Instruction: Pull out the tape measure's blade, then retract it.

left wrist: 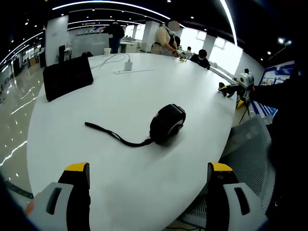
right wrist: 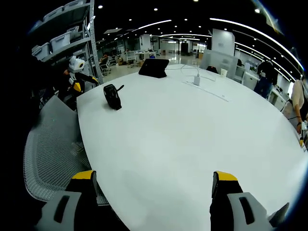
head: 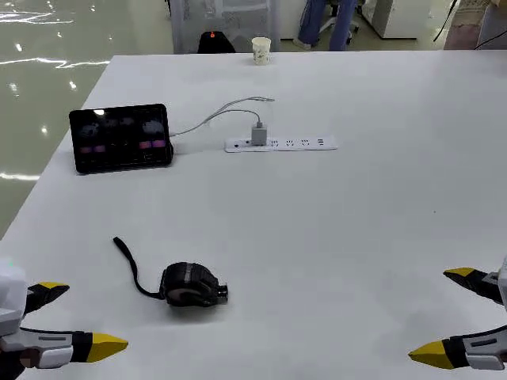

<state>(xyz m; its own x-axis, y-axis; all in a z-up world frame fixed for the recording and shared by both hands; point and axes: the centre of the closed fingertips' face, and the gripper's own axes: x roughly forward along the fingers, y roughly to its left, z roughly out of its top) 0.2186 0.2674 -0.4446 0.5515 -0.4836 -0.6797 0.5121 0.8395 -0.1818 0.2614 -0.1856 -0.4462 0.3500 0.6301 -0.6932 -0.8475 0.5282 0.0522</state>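
A black tape measure lies on the white table near its front left, with its black wrist strap trailing to the left. Its blade is fully inside the case. My left gripper stands open at the bottom left, short of the tape measure and apart from it. My right gripper is open at the bottom right, far from the tape measure. Both grippers have yellow tips and hold nothing.
A dark tablet stands at the back left. A white power strip with a charger and cable lies mid-table, and a paper cup sits at the far edge. A grey mesh chair stands beside the table's near edge.
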